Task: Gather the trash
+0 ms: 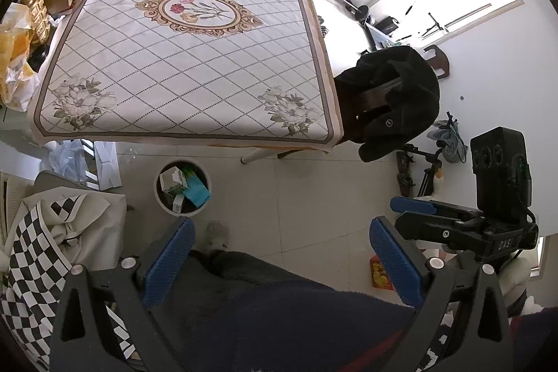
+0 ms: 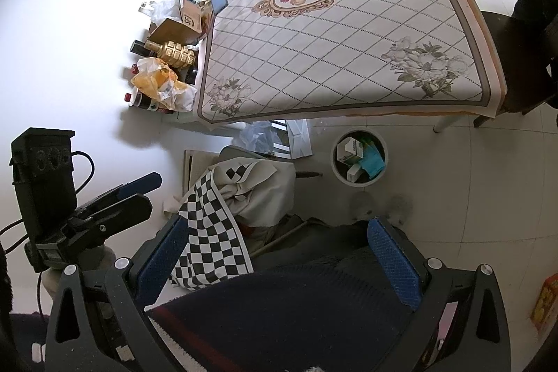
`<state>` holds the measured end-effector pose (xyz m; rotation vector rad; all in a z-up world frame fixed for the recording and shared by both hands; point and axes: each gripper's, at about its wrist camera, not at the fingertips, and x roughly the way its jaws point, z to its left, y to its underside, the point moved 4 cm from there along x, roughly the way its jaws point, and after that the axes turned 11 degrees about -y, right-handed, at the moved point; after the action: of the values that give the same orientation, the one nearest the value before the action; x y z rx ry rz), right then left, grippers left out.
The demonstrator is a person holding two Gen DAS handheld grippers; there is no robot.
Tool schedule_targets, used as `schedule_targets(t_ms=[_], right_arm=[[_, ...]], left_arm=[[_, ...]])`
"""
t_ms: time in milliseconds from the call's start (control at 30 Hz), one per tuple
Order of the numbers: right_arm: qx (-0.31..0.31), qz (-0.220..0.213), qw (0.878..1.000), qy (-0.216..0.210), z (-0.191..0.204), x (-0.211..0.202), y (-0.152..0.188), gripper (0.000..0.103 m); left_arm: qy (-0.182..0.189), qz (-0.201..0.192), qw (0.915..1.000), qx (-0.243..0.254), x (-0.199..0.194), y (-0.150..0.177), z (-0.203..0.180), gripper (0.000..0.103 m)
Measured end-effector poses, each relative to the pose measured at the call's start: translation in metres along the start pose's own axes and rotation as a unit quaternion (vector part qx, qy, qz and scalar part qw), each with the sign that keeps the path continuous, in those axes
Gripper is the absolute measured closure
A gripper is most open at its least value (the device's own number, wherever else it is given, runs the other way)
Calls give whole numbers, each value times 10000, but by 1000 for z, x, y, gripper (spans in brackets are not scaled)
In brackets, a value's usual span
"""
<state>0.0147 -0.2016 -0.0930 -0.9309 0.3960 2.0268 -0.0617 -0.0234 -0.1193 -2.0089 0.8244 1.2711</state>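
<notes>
White round bin (image 1: 182, 187) on the floor already has the trash in it: a white-and-green carton (image 1: 173, 181), a teal packet (image 1: 197, 193) and another small box, all sitting inside the rim. It stands just off the near edge of the worktop (image 1: 188, 58), beside the worktop's white leg. Worktop itself, with the floral diamond cloth, looks bare in the middle; the clutter (yellow bag (image 2: 161, 85), gold bottle (image 2: 173, 53), cardboard box) is piled along its far-left side by the wall.

Left tool (image 1: 281, 262) hangs wide, nothing between the blue pads, well back from the bin over the person's lap. Right tool (image 2: 281, 262) is the same, wide and empty.

My guess is the collecting is about done. If anything's left, maybe the orange box (image 1: 381, 274) on the floor, well right of the bin. I'd come straight down on it, pinch across the narrow sides, and release low over the bin so it doesn't bounce off the cartons.
</notes>
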Motion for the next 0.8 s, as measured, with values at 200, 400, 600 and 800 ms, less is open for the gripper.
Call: schedule_targets(t_ms=[200, 400, 600, 800], right_arm=[[-5, -13, 10000, -7, -2, -3, 0, 0], [2, -4, 10000, -11, -2, -4, 1, 0], [-1, -7, 10000, -3, 2, -3, 3, 0], [-9, -6, 10000, -9, 3, -3, 4, 0]], left_arm=[[16, 11, 10000, -6, 2, 1, -3, 0], [16, 7, 10000, -4, 2, 1, -3, 0], [12, 2, 10000, -21, 3, 1, -3, 0], [9, -26, 10000, -52, 0, 2, -2, 0]])
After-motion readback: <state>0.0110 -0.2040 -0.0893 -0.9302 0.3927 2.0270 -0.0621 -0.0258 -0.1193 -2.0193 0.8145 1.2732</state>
